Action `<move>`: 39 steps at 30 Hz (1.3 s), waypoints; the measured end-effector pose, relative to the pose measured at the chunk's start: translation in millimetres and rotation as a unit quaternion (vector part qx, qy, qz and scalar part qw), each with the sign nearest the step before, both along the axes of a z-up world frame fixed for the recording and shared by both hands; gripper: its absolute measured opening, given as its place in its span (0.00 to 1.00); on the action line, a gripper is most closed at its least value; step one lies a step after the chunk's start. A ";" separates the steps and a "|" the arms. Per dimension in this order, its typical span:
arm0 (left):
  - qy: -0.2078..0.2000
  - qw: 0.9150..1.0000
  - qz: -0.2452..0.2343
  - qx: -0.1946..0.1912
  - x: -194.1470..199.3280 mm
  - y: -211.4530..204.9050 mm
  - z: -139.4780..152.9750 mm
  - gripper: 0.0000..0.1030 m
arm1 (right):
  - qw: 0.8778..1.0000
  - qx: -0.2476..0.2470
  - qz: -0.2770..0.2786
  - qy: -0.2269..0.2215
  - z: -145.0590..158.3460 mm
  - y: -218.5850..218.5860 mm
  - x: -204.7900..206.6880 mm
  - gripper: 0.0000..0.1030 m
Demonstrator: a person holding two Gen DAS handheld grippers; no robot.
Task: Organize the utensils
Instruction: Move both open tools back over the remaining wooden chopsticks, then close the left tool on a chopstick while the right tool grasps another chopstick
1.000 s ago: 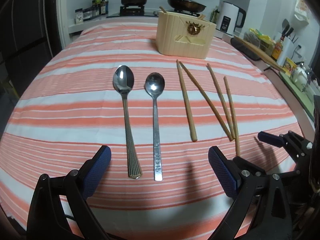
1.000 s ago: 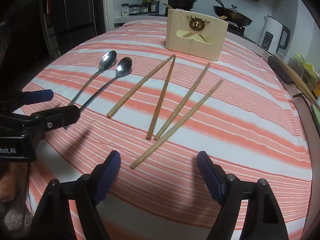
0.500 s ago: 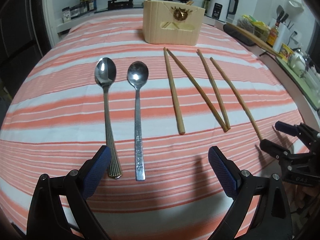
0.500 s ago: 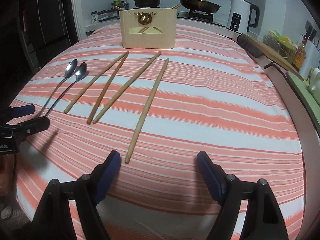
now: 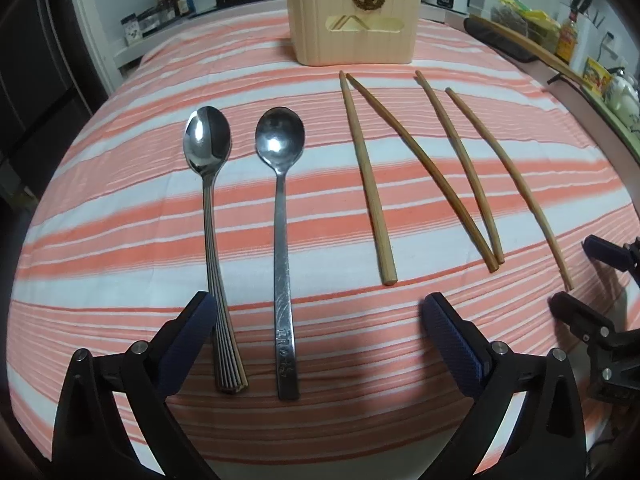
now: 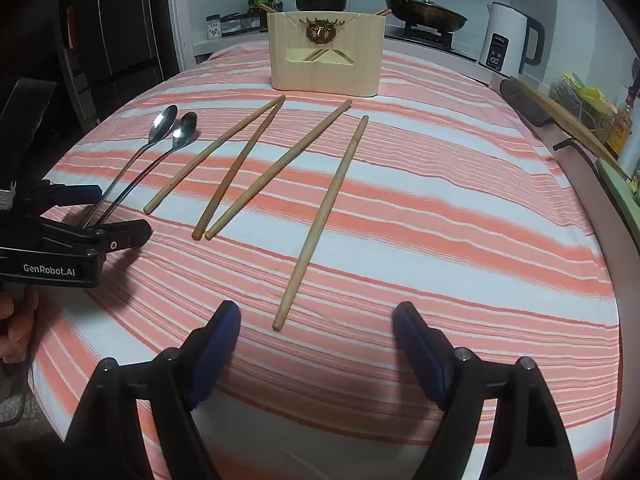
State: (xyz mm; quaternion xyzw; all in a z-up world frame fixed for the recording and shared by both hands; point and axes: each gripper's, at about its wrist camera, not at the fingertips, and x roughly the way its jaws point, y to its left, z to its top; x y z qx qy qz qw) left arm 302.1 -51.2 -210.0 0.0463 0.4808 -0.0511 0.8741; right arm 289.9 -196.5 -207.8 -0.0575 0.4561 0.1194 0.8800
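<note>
Claw [image 5: 316, 336] astride lengthwise spoon handles [image 5: 256, 280]

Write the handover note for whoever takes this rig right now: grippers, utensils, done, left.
Left gripper: open, empty, over the handle ends of the two spoons.
Right gripper: open, empty, just short of the near end of the rightmost chopstick.
Ribbed-handle spoon and flat-handle spoon lie side by side on the striped cloth; four loose chopsticks lie to their right.
Wooden utensil holder stands at the far end, with some chopsticks already inside.
Done: nothing on the cloth is picked up.
Left: put both spoons and all four chopsticks into the holder.
</note>
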 end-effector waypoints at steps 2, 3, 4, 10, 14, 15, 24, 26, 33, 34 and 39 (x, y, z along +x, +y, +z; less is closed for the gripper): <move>-0.002 1.000 0.001 -0.002 -0.3 0.4 -0.2 1.00 | 1.000 0.000 0.000 0.000 -0.2 0.1 0.3 0.80; -0.003 1.000 0.003 -0.003 -0.5 0.5 -0.2 1.00 | 1.000 0.002 0.000 -0.001 -0.4 -0.3 0.1 0.80; -0.004 1.000 0.004 -0.003 -0.4 0.1 -0.3 1.00 | 1.000 0.002 -0.001 -0.001 -0.4 -0.3 -0.1 0.81; 0.005 1.000 0.006 0.008 7.1 -7.9 2.0 0.99 | 1.000 0.002 -0.002 -0.003 -0.9 -0.5 -0.2 0.81; 0.013 1.000 -0.019 0.011 14.1 -23.3 2.1 0.99 | 1.000 0.002 -0.001 -0.003 -0.8 -0.8 -0.3 0.81; 0.008 1.000 -0.021 0.013 13.4 -24.7 2.1 0.99 | 1.000 0.003 -0.001 -0.003 -0.8 -1.1 -0.2 0.81; 0.002 0.999 -0.046 -0.018 -4.2 -3.5 -0.7 1.00 | 1.000 0.007 0.001 -0.003 -0.6 -1.2 -0.5 0.81; 0.001 0.999 -0.043 -0.021 -5.2 -1.8 -0.1 1.00 | 1.000 0.007 0.001 -0.003 -0.6 -1.4 -0.3 0.81; -0.008 0.998 -0.047 -0.040 -6.0 -8.8 8.4 0.93 | 1.000 0.007 -0.003 -0.006 -0.3 -1.6 -1.3 0.80; -0.009 0.998 -0.048 -0.041 -5.1 -11.0 9.3 0.91 | 1.000 0.008 -0.005 -0.008 -0.2 -1.8 -1.6 0.80; -0.017 0.998 -0.045 -0.044 -0.8 -14.3 8.6 0.83 | 1.000 0.017 -0.001 -0.017 3.7 -3.4 -4.9 0.62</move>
